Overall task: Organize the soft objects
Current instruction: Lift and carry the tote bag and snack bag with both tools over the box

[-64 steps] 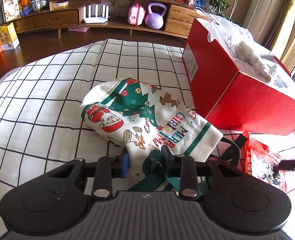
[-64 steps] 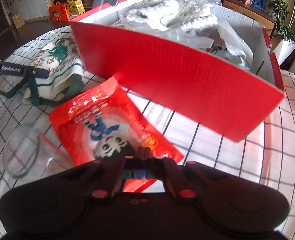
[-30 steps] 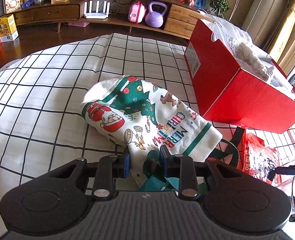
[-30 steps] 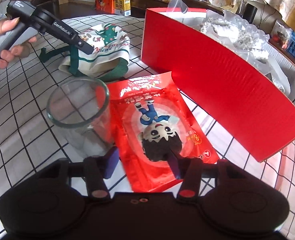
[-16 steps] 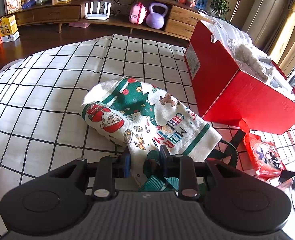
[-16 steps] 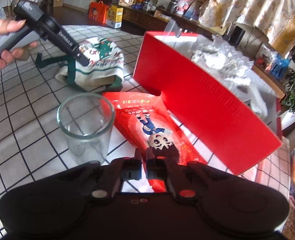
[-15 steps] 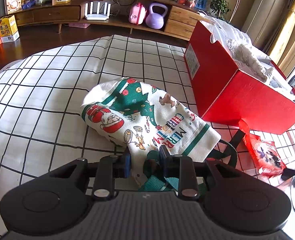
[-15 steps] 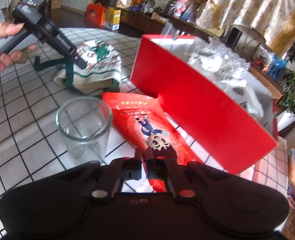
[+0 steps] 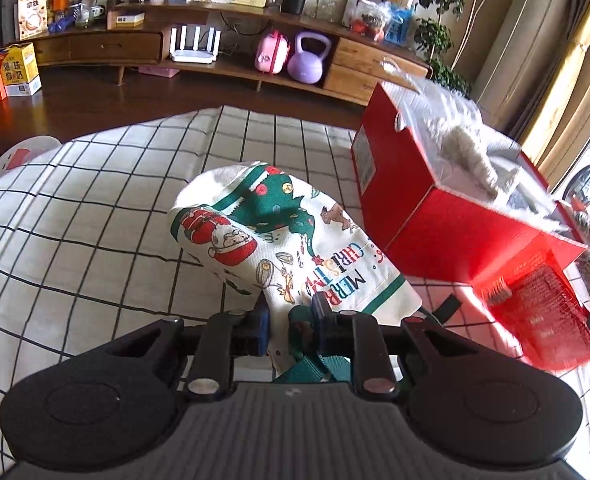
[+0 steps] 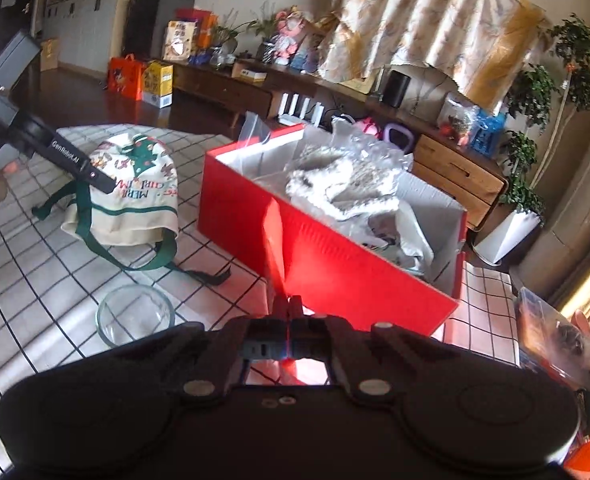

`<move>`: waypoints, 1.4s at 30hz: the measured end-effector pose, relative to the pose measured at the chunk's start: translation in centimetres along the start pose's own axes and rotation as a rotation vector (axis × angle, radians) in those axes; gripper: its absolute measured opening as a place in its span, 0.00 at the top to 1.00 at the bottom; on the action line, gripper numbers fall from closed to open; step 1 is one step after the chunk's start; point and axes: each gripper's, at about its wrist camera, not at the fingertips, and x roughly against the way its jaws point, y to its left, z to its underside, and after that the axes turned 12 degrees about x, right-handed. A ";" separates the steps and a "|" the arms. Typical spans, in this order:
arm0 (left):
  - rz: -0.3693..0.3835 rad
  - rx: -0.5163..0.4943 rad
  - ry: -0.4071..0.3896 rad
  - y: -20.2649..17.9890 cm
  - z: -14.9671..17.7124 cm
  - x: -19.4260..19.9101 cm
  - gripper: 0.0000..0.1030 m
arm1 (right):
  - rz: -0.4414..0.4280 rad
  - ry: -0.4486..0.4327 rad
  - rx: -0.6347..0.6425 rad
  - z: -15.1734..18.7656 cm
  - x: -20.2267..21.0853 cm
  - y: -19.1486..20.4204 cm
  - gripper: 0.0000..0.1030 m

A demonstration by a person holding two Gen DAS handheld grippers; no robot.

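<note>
Red packet pinched in right jaws; left jaws closing on Christmas bag; glass near

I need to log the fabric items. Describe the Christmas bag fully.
The Christmas bag is cream cloth, printed with a green tree, Santa, reindeer and red "MERRY CHRISTMAS" lettering, with green stripes near one edge and green webbing straps. It lies bulged and slumped on the checked cloth, beside the red box. The left hand-held gripper is closing on its edge and strap.

The red packet is motion-blurred, its print perhaps unreadable.
</note>
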 end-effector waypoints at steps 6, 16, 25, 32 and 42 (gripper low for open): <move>0.034 -0.005 -0.027 -0.5 -0.6 2.5 0.80 | 0.039 -0.017 -0.022 -0.4 2.4 -0.2 1.00; 0.104 -0.033 -0.057 -2.3 -1.4 7.0 0.81 | 0.103 -0.026 -0.010 -1.7 6.0 -0.5 1.00; 0.191 -0.077 -0.100 -5.6 -4.0 9.9 0.83 | 0.133 -0.051 -0.041 -3.7 8.0 -2.2 1.00; 0.254 -0.108 -0.138 -9.3 -7.2 10.8 0.83 | 0.193 -0.092 -0.060 -6.0 8.5 -5.1 1.00; 0.324 -0.178 -0.152 -16.2 -11.6 7.7 0.83 | 0.262 -0.132 -0.059 -9.0 5.3 -9.3 1.00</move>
